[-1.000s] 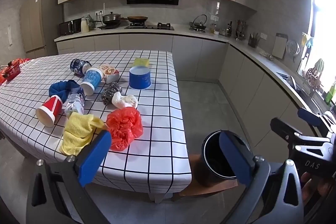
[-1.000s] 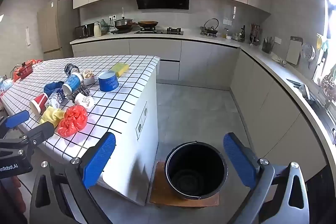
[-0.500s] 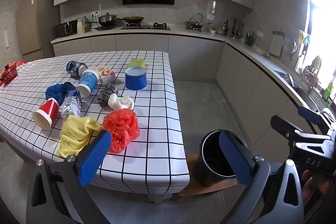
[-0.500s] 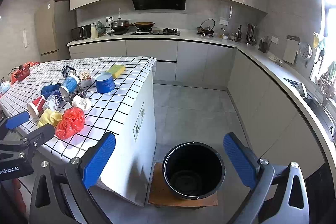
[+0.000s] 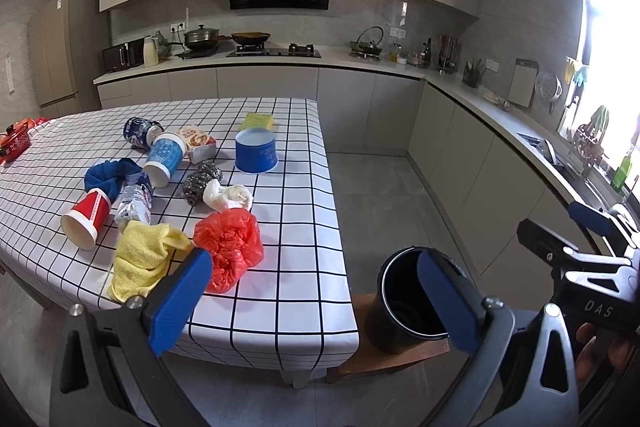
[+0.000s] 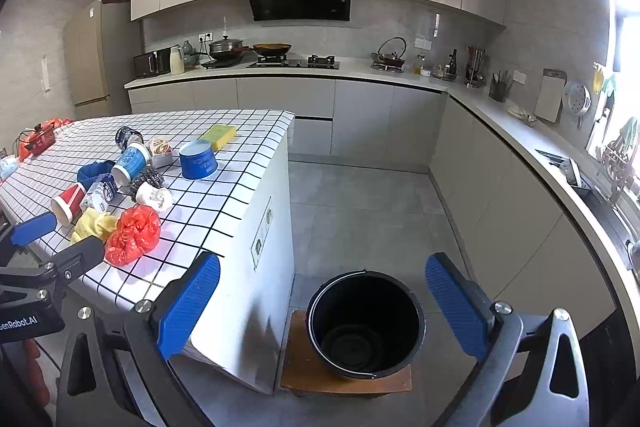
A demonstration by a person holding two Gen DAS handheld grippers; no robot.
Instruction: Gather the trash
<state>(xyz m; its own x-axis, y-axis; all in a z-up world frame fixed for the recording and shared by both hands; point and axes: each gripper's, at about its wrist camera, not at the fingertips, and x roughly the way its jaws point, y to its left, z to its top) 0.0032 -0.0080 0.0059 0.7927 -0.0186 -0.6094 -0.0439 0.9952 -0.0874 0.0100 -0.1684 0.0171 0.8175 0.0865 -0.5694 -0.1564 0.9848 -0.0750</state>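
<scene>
Trash lies scattered on the checked table (image 5: 288, 291): a red plastic bag (image 5: 229, 253), a yellow cloth (image 5: 140, 259), a red paper cup (image 5: 86, 218), a white crumpled wad (image 5: 228, 197), a blue paper cup (image 5: 165, 159), a blue tub (image 5: 256, 150) and a crushed can (image 5: 138, 133). A black bucket (image 6: 366, 323) stands empty on a wooden board (image 6: 344, 375) on the floor beside the table. My left gripper (image 5: 312, 301) is open and empty, short of the table's near edge. My right gripper (image 6: 322, 301) is open and empty above the bucket.
Kitchen counters (image 6: 520, 143) run along the back and right walls, with a stove (image 6: 292, 61) and a sink (image 5: 560, 155). A red pot (image 5: 16, 143) sits at the table's far left. Grey floor (image 6: 360, 203) lies between table and cabinets.
Both grippers have drawn back a little and risen, so the table and bucket look slightly smaller. Nothing on the table has moved.
</scene>
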